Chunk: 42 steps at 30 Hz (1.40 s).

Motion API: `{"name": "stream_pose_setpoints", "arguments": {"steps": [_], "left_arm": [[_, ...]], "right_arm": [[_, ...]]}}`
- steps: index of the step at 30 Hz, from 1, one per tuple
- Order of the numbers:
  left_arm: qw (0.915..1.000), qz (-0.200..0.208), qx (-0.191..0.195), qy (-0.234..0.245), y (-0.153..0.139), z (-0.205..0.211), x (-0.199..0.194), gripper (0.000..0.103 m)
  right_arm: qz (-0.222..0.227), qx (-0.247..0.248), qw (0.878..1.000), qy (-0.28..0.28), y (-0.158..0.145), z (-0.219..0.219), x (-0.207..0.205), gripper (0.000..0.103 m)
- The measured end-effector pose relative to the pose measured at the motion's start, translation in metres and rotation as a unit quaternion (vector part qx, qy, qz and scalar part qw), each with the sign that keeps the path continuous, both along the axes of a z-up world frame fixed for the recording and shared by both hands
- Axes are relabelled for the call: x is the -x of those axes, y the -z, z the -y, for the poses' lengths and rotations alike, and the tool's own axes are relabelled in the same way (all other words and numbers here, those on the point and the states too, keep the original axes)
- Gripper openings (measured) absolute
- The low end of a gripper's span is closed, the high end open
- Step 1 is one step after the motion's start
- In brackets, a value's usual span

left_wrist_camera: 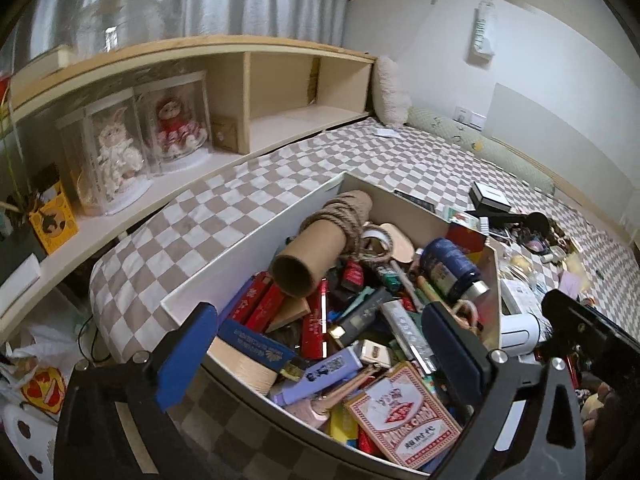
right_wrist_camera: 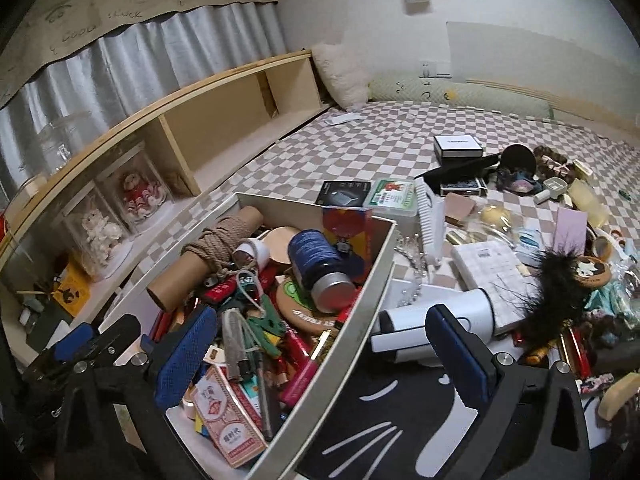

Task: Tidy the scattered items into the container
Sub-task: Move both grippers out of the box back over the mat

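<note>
Checkered bedding [right_wrist_camera: 360, 148] covers the bed where I'm working, with a wooden shelf [left_wrist_camera: 280, 92] along the wall behind it. My white box [left_wrist_camera: 256, 236] sits on the bed, already heaped with a cardboard tube [left_wrist_camera: 320, 244] wound in rope, a blue bottle [right_wrist_camera: 320, 264], card packs and pens. My left tool [left_wrist_camera: 320, 344] hovers over the box's near end, its jaws wide apart and empty. My right tool [right_wrist_camera: 320, 356] straddles the box's right wall, equally spread, nothing between its pads. I judge I'm between drops, about to fetch another piece. The next move calls for swinging right to the loose pile and choosing something graspable, perhaps the white hair dryer [right_wrist_camera: 432, 320] just beside the box. Only the right view lays out that clutter properly: a black feathery thing [right_wrist_camera: 552, 292], a white comb [right_wrist_camera: 430, 216], a small black-and-white box [right_wrist_camera: 458, 146]. Only the left view shows the yellow pen holder [left_wrist_camera: 54, 220] on the low ledge and the floor clutter below.
</note>
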<state>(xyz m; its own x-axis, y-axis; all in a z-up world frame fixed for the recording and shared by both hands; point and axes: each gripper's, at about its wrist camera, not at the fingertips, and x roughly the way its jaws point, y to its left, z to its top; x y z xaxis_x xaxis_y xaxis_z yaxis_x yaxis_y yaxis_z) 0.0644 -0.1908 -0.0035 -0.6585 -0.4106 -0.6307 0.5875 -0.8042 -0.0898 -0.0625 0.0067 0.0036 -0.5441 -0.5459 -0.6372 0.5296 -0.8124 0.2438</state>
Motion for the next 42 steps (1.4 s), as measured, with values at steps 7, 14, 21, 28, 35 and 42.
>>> {"name": "stream_pose_setpoints", "arguments": {"steps": [7, 14, 21, 28, 35, 42], "left_arm": [[0.9988, -0.009, 0.006, 0.047, -0.007, -0.026, 0.01, 0.102], [0.9953, -0.021, -0.003, 0.094, -0.006, -0.053, 0.022, 0.102], [0.9891, -0.031, -0.004, 0.144, -0.005, -0.085, 0.035, 0.102], [0.9797, -0.031, 0.009, 0.198, -0.003, -0.12, 0.051, 0.102], [0.9707, -0.027, 0.007, 0.239, 0.011, -0.144, 0.067, 0.102], [0.9629, -0.023, 0.033, 0.267, 0.022, -0.163, 0.076, 0.102]], "right_arm": [[-0.006, -0.013, 1.0, 0.014, 0.002, -0.025, 0.002, 0.103], [-0.02, -0.031, 0.998, 0.048, 0.006, -0.061, 0.007, 0.103], [-0.016, -0.033, 0.996, 0.08, 0.011, -0.097, 0.012, 0.103], [-0.015, -0.049, 0.993, 0.106, 0.016, -0.129, 0.013, 0.103], [-0.021, -0.08, 0.987, 0.139, 0.025, -0.158, 0.012, 0.103], [-0.063, -0.105, 0.987, 0.1, 0.036, -0.176, -0.002, 0.103]]}}
